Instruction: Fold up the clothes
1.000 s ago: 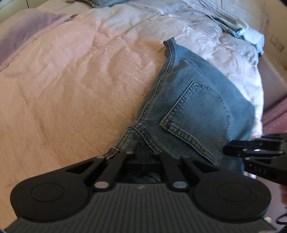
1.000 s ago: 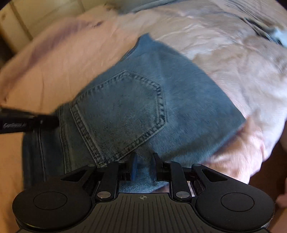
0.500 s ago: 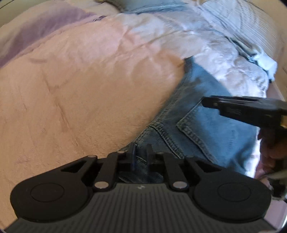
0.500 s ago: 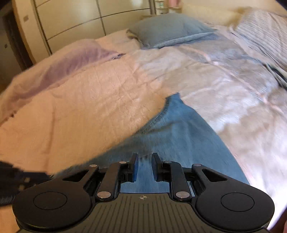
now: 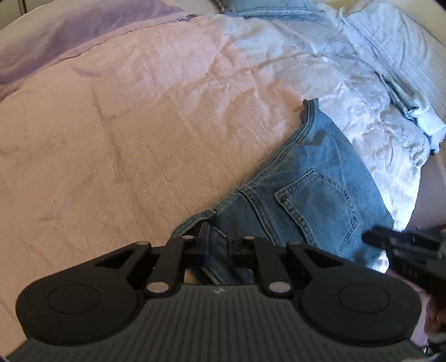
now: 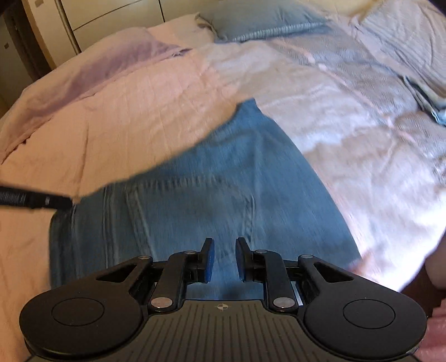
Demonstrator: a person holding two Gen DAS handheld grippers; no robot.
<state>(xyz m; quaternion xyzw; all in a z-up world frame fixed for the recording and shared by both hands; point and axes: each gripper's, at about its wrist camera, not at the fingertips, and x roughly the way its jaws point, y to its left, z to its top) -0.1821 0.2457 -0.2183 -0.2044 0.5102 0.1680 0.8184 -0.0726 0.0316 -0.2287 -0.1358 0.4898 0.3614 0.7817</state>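
Observation:
Folded blue jeans (image 5: 312, 195) lie on the pink bedspread (image 5: 125, 144), back pocket up. My left gripper (image 5: 217, 239) hovers over the jeans' near left edge with its jaws slightly apart and nothing held. My right gripper (image 6: 222, 259) is open and empty just above the jeans (image 6: 223, 181), which are motion-blurred in the right wrist view. The right gripper also shows at the right edge of the left wrist view (image 5: 401, 245). The left gripper's tip shows at the left of the right wrist view (image 6: 36, 199).
The bed carries a white quilted cover (image 5: 334, 72) on its right half, a lilac sheet (image 5: 69, 30) at the far left and a blue pillow (image 6: 264, 22) at the head. A pale blue cloth (image 5: 421, 117) lies at the right. Wardrobe doors (image 6: 97, 14) stand behind.
The left gripper has let go of the jeans' edge and its jaws have parted. The right gripper, raised half a second ago, has come back down over the jeans, still open.

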